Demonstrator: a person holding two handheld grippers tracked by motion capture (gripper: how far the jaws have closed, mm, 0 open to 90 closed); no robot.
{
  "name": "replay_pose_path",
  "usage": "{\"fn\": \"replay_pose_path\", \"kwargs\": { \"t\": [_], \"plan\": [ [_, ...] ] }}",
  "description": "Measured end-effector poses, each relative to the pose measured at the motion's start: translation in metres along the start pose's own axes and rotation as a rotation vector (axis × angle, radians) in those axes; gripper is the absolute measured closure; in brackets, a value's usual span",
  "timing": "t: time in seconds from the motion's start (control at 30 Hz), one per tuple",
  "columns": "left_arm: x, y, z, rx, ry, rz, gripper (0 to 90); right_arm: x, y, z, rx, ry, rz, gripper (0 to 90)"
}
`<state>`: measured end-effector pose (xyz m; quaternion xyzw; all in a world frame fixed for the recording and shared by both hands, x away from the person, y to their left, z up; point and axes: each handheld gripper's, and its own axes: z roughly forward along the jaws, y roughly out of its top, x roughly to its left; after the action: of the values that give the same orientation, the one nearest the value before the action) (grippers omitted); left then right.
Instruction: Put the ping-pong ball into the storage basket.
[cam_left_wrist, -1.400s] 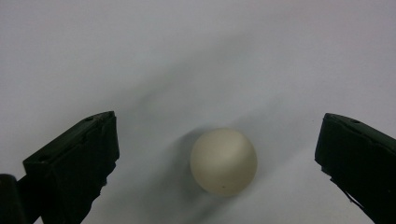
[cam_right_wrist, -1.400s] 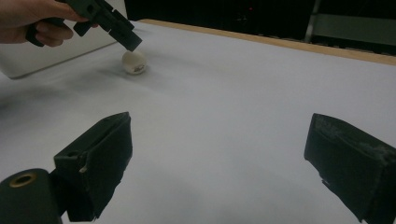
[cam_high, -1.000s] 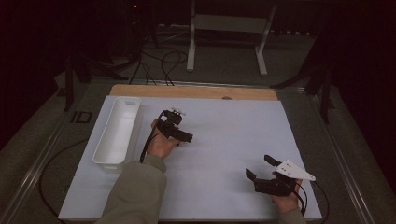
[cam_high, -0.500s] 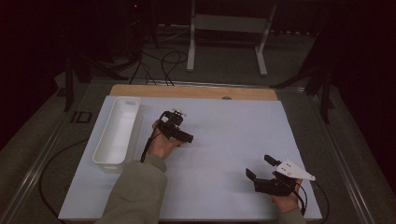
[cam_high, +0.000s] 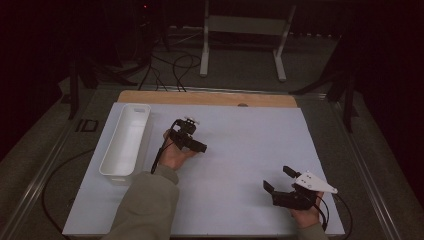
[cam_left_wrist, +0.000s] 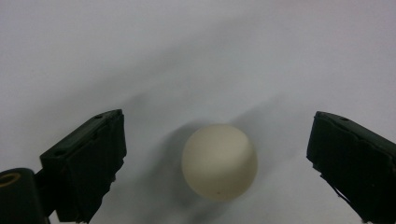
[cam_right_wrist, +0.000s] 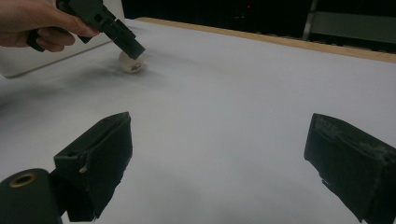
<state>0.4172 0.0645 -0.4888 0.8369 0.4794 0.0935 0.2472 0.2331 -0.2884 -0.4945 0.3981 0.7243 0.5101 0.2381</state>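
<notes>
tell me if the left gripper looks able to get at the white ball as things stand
Probably yes. The left gripper already has the white ball between its jaws, which have just been closing but stand clear of it on both sides. Nothing else lies on the white mat near it.

Dark room, grey floor (cam_high: 240, 75), white metal stand (cam_high: 245, 30), black cables (cam_high: 170, 65)

Black grippers, olive sleeve

The left gripper (cam_high: 192, 142) is black, with blocky matte jaws and a thin black cable. The right gripper (cam_high: 280, 181) is black too, topped by a grey three-cornered plate (cam_high: 314, 182). A loose olive-green sleeve (cam_high: 147, 205) covers the left forearm.
</notes>
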Motion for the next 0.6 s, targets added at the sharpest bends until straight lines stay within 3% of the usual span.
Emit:
{"fn": "replay_pose_path", "kwargs": {
  "t": [0.27,0.3,0.6],
  "plan": [
    [-0.0016,-0.0007,0.0028,0.005,0.011,0.012,11.3,-0.0001,0.0,-0.0002,0.0,-0.001,0.001,7.0],
    [-0.0023,-0.0008,0.0035,0.011,0.027,0.018,13.0,0.0,0.0,-0.0002,0.001,-0.001,0.001,7.0],
    [-0.0034,-0.0018,0.0049,0.035,0.009,0.025,29.1,-0.0004,0.0001,-0.0005,-0.003,-0.001,0.0,7.0]
  ]
}}
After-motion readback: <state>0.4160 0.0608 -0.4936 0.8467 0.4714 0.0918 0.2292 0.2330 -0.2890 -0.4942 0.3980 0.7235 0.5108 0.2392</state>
